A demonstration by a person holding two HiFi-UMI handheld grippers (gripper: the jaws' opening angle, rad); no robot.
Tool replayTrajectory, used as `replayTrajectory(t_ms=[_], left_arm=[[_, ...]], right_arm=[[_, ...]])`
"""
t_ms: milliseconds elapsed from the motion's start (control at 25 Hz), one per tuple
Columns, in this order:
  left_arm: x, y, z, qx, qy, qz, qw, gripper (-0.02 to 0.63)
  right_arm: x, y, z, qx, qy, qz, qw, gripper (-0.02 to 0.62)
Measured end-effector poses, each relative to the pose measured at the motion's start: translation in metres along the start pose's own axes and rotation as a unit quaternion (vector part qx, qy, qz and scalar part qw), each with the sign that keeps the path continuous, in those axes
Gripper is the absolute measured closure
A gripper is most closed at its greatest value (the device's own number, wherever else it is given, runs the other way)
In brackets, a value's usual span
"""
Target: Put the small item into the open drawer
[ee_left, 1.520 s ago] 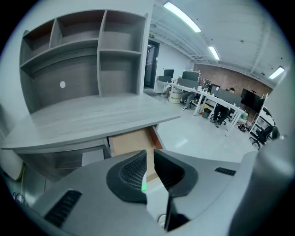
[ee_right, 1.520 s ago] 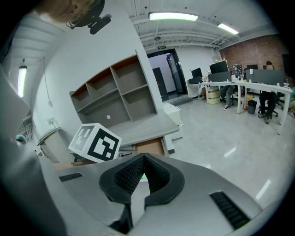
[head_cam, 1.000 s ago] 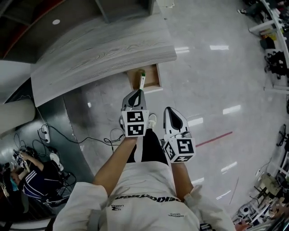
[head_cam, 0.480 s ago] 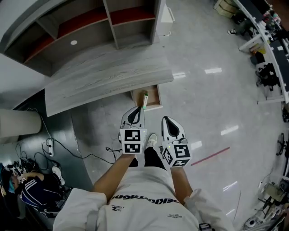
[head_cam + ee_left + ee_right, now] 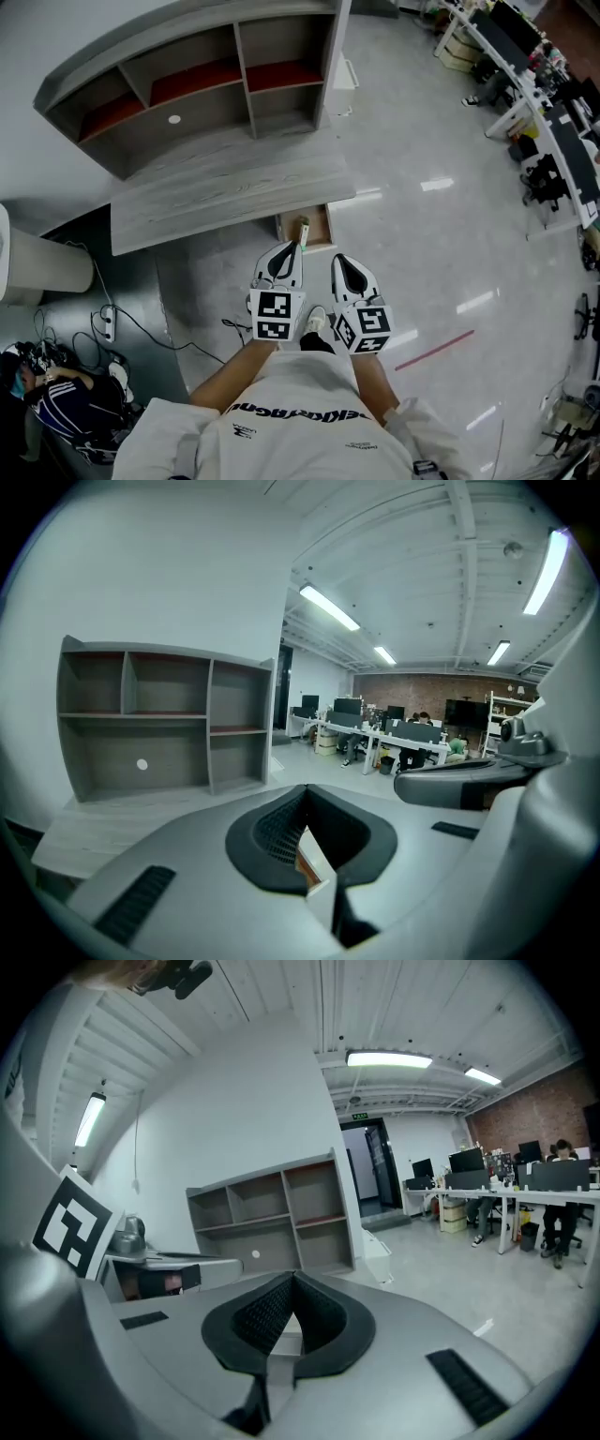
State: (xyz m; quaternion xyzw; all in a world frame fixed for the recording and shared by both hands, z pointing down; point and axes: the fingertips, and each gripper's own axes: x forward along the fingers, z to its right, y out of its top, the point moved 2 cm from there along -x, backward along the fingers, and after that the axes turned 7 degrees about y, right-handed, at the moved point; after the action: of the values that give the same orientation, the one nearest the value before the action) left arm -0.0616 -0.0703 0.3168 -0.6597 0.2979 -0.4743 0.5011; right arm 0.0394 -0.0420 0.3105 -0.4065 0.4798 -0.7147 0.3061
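In the head view my left gripper [image 5: 292, 246] is shut on the small item [image 5: 302, 231], a thin white stick with a green tip. The stick points at the open wooden drawer [image 5: 321, 225] under the grey desk [image 5: 225, 187], with its tip over the drawer's front part. In the left gripper view the jaws [image 5: 305, 794] pinch the white item [image 5: 314, 860] between the black pads. My right gripper [image 5: 336, 258] hangs beside the left one, short of the drawer. Its pads meet with nothing between them in the right gripper view [image 5: 292, 1279].
A grey shelf unit [image 5: 197, 84] stands on the back of the desk. Cables and a power strip [image 5: 108, 319] lie on the floor at left, near a seated person [image 5: 47, 394]. Office desks [image 5: 525, 94] fill the far right. A red line [image 5: 434, 349] marks the glossy floor.
The head view has pulled back and up, bringing the shelf unit into sight. Both grippers sit lower and nearer the body, and the item's tip reaches less far into the drawer.
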Motion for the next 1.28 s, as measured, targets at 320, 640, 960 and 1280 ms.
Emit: replayTrajectory(t_ms=[320, 640, 960, 1280], left_arm=[[-0.03, 0.039, -0.003, 0.017, -0.004, 0.032, 0.9993, 0.591], [-0.048, 0.048, -0.012, 0.02, 0.005, 0.051, 0.9985, 0.591], [-0.049, 0.057, -0.014, 0.02, 0.014, 0.06, 0.9979, 0.591], [-0.047, 0.063, -0.01, 0.026, 0.011, 0.064, 0.9976, 0.591]], right_arm=[[-0.01, 0.04, -0.018, -0.014, -0.006, 0.028, 1.0, 0.563], [-0.006, 0.056, -0.027, -0.035, -0.001, 0.045, 0.998, 0.563], [-0.003, 0.067, -0.03, -0.049, 0.009, 0.048, 0.998, 0.563], [-0.004, 0.073, -0.028, -0.054, 0.014, 0.052, 0.997, 0.563]])
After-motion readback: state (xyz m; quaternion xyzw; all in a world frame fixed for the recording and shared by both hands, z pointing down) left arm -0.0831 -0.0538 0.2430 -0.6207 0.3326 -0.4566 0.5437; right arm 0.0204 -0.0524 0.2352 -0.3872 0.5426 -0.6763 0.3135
